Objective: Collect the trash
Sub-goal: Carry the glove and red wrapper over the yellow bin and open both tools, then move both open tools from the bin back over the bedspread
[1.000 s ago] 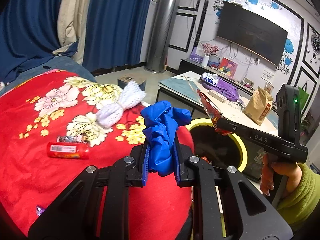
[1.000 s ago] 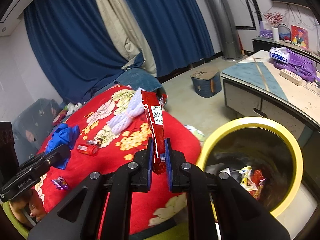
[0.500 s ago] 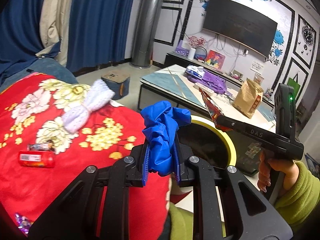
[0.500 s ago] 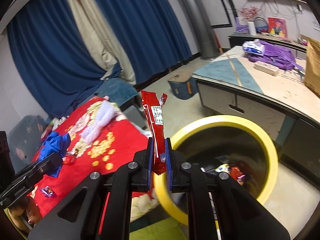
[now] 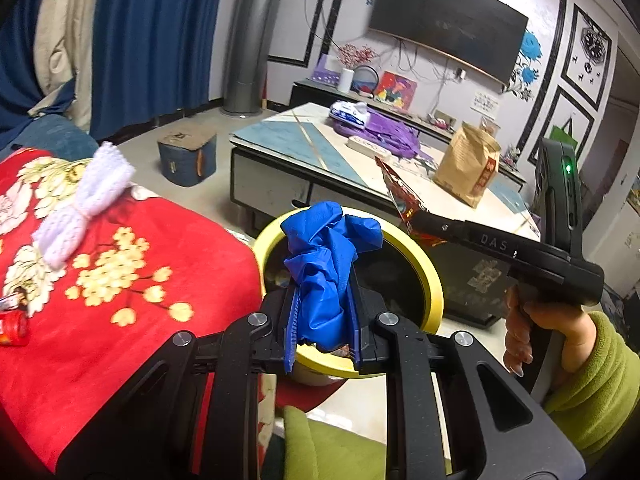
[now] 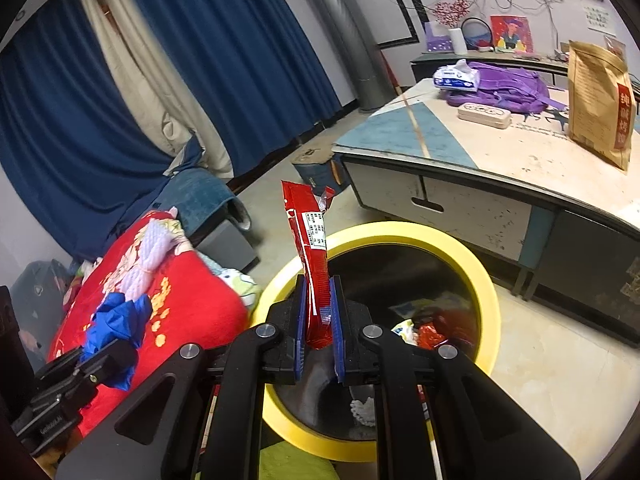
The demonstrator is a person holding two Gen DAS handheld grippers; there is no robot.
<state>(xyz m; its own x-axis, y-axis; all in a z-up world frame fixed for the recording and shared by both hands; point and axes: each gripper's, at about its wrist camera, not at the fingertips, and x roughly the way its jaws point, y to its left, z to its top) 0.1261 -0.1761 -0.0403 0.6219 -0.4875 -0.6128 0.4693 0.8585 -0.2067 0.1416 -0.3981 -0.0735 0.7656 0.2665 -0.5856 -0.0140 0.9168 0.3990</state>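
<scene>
My left gripper (image 5: 323,322) is shut on a crumpled blue plastic glove (image 5: 325,268) and holds it over the near rim of the yellow-rimmed trash bin (image 5: 434,280). My right gripper (image 6: 318,322) is shut on a red snack wrapper (image 6: 312,256), upright, above the bin (image 6: 490,292), which holds several wrappers (image 6: 424,328). The right gripper also shows in the left wrist view (image 5: 416,216) with the wrapper (image 5: 400,196). The left gripper with the glove (image 6: 116,324) shows in the right wrist view.
A red floral blanket (image 5: 120,280) lies left of the bin with a white knitted bundle (image 5: 86,204) and a small red tube (image 5: 12,326). A low table (image 6: 500,160) behind the bin holds a brown paper bag (image 6: 600,100) and a purple bag (image 6: 508,88).
Both grippers have moved right from over the blanket to over the bin, each still holding its piece of trash.
</scene>
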